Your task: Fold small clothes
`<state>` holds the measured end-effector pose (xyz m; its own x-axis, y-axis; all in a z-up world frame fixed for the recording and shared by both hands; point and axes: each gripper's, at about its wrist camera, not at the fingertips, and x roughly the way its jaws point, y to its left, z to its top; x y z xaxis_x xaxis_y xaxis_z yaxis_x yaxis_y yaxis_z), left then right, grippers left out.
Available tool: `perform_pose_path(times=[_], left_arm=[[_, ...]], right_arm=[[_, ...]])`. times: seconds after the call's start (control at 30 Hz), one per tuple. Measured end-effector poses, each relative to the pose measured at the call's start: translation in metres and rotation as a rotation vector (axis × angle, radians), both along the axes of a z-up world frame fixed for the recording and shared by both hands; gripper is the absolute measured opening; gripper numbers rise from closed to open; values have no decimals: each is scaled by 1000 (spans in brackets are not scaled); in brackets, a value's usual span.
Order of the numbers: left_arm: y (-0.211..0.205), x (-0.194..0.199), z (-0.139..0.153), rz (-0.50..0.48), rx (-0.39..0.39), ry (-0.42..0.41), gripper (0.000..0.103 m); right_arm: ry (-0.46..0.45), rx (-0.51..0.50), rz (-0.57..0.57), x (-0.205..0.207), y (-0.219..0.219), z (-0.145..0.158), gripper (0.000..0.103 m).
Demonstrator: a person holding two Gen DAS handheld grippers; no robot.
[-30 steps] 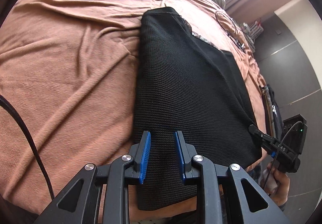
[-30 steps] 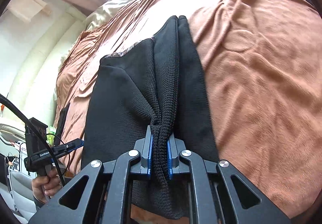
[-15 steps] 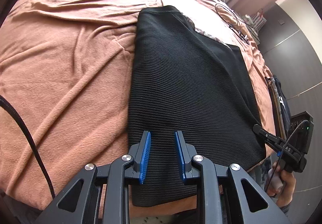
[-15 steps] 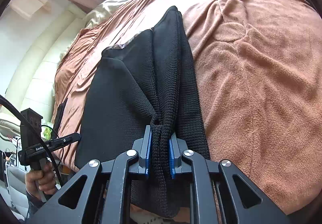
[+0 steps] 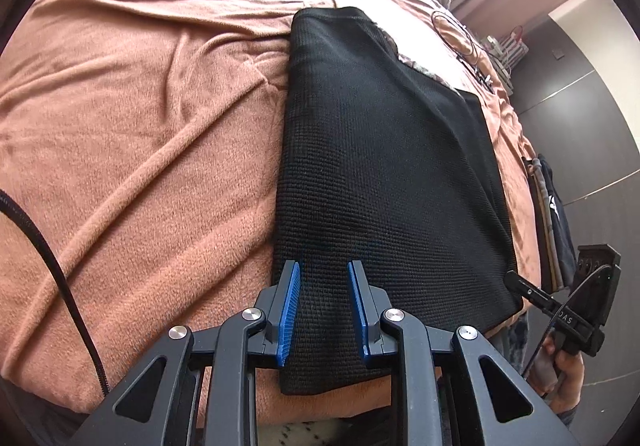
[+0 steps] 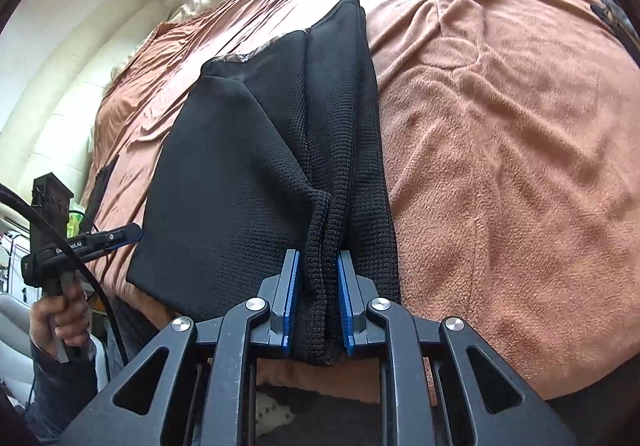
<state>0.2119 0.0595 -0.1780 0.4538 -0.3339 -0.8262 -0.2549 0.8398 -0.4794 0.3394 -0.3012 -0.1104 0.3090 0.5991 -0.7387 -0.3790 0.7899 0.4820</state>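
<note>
Black knit garment (image 5: 384, 173) is lying flat on the brown blanket (image 5: 140, 133), its near hem at the blanket's near edge, folded lengthwise with 1 long edge doubled over.

Right gripper (image 6: 318, 302): jaws have just been opening. A second ago the blue pads were pinching the bunched fold of the garment tight; now the fold is sitting between them with slack showing on the left side, so the grip is being let go. The fabric ridge is still standing up between the 2 pads (image 6: 290, 298), not yet settled.

Left gripper (image 5: 324, 310): jaws are standing partly apart over the garment's near hem, pads clear of the cloth, holding nothing. Its spacing is unchanged.

Also changed: the garment's far corner is reading flatter and more squared on the blanket than a second ago.

Reading: this lengthwise fold is being released in place. Next likely need is smoothing the ridge, then a crosswise fold.
</note>
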Motion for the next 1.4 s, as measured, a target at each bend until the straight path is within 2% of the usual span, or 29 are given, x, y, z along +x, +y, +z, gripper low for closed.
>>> perform_pose_path(times=[0.1,0.2,0.5,0.63,0.77,0.83,0.87,0.9,1.13,1.2,1.27,1.4], left_arm=[[-1,-4,2,-4,8,-1,25],[1,-8,4,4,2,-8,25],[11,-17,2,28,-10,-8,25],[11,-17,0,24,-17,-4,25],[12,-17,0,26,-29,-11,25],[14,-17,0,28,-34,-15,25],[14,-16,0,27,-38,-15,25],[14,-15,-1,26,-42,-14,25],[10,-9,-11,26,-52,10,25],[9,-8,-14,27,-57,15,25],[10,-8,-15,26,-59,14,25],[11,-5,-15,23,-61,17,25]], right_arm=[[-14,2,6,2,-1,0,7],[-35,-9,2,4,0,4,5],[-71,-51,-48,-1,-4,11,5],[-73,-79,-59,-7,-2,12,8],[-63,-83,-79,-7,-5,21,19],[-75,-67,-88,-8,-9,27,37],[-84,-61,-92,-9,-11,29,52],[-93,-59,-98,-11,-13,31,59],[-37,-46,-105,-5,-17,11,59],[-38,-73,-127,-3,-15,8,59],[-58,-76,-153,-4,-18,13,59],[-56,-5,-136,-11,-27,26,59]])
